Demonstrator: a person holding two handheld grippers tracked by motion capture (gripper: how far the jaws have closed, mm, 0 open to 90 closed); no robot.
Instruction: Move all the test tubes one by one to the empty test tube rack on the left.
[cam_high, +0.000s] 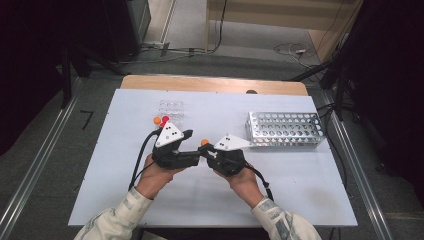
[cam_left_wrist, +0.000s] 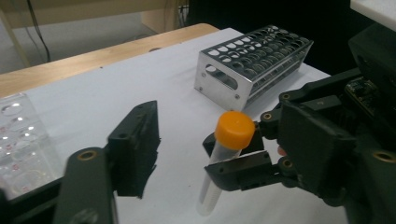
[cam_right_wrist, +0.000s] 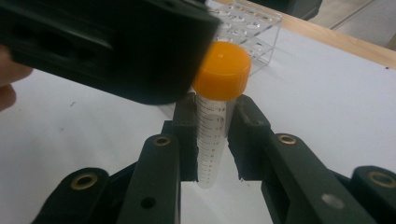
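Note:
A clear graduated tube with an orange cap (cam_right_wrist: 222, 70) stands upright between the jaws of my right gripper (cam_right_wrist: 212, 126), which is shut on its body just below the cap. In the left gripper view the tube (cam_left_wrist: 233, 130) hangs a little above the white table, held by the right gripper (cam_left_wrist: 243, 156) coming in from the right. My left gripper (cam_high: 190, 146) is open; one of its fingers (cam_left_wrist: 135, 149) stands left of the tube without touching it. The two grippers meet at the table's middle, around the orange cap (cam_high: 204, 142).
A metal perforated tube rack (cam_high: 285, 129) lies at the right of the white table (cam_high: 125, 200). A clear plastic rack (cam_high: 171, 109) sits at the back left, with an orange cap (cam_high: 157, 120) and a red cap (cam_high: 165, 119) beside it. Cables trail from both grippers.

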